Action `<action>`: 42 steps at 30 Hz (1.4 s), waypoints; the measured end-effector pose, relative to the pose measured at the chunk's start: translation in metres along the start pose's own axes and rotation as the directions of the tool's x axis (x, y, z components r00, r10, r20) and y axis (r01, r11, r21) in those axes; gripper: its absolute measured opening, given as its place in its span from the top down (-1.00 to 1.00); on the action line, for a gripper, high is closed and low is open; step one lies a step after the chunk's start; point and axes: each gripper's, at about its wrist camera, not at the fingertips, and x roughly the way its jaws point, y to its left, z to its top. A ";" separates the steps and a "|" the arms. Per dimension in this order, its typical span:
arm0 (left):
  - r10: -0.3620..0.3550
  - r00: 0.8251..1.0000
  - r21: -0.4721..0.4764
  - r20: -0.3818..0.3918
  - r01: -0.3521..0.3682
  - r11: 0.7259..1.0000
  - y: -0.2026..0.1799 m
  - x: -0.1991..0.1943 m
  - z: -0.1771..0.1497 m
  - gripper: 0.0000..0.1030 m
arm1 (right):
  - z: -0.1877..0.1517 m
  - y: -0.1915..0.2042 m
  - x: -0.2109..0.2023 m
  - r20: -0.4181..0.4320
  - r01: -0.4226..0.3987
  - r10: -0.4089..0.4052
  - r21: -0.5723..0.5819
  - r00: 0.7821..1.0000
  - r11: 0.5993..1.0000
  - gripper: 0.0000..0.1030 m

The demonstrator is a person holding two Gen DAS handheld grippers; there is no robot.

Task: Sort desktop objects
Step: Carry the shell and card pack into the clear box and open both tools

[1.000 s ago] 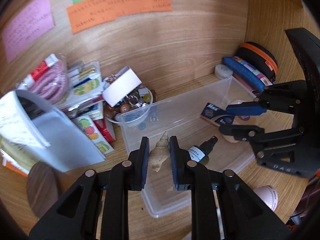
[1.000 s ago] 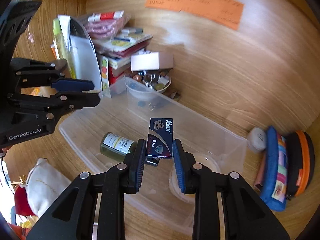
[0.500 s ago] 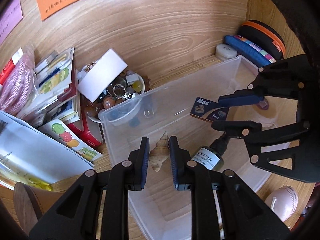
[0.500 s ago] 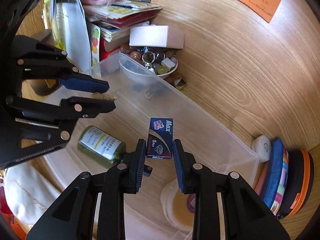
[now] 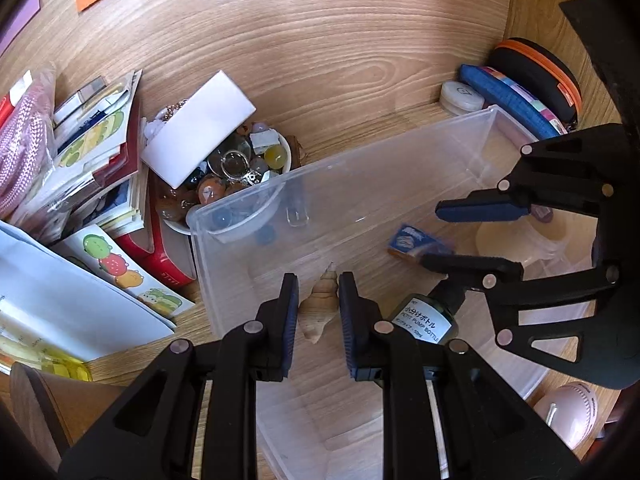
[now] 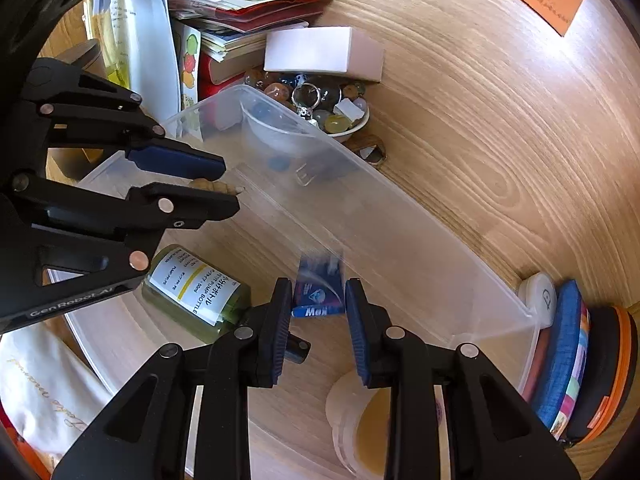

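Observation:
A clear plastic bin (image 5: 384, 160) (image 6: 400, 216) lies on the wooden desk. My left gripper (image 5: 318, 308) is shut on a tan spiral seashell (image 5: 318, 304) and holds it inside the bin; it also shows in the right wrist view (image 6: 224, 178). My right gripper (image 6: 318, 308) has its jaws spread, and a small blue Max box (image 6: 318, 288), blurred, is between them, loose and tipping down. The left wrist view shows this gripper (image 5: 434, 236) with the box (image 5: 416, 246). A green pump bottle (image 5: 426, 316) (image 6: 196, 292) lies on the bin floor.
A white bowl of beads and rings (image 5: 232, 172) with a white block (image 5: 200, 140) on it stands behind the bin. Stacked books and papers (image 5: 92, 160) are at the left. A round lidded tub (image 6: 372, 424) is in the bin. Pencil cases (image 5: 532, 88) stand at the right.
Both grippers have lowered further into the bin. My right gripper's jaws have spread and the blue box is slipping out. The left still grips the shell.

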 end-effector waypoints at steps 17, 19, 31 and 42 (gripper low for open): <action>-0.003 1.000 -0.038 -0.009 0.003 0.999 0.000 -0.006 -0.001 0.35 | -0.003 -0.006 -0.023 0.059 0.032 -0.033 0.021 0.998 0.999 0.44; 0.006 1.000 -0.038 -0.001 -0.006 0.999 -0.001 -0.010 -0.001 0.22 | -0.005 -0.011 -0.029 0.076 0.033 -0.035 0.032 0.996 0.999 0.33; 0.033 0.999 -0.044 0.034 -0.031 0.999 -0.008 -0.045 -0.012 0.07 | -0.027 -0.010 -0.077 0.137 0.057 -0.066 0.068 0.988 0.996 0.18; 0.078 0.993 -0.058 0.092 -0.073 0.996 -0.019 -0.087 -0.030 -0.32 | -0.048 0.013 -0.110 0.185 0.089 -0.103 0.080 0.977 0.993 -0.03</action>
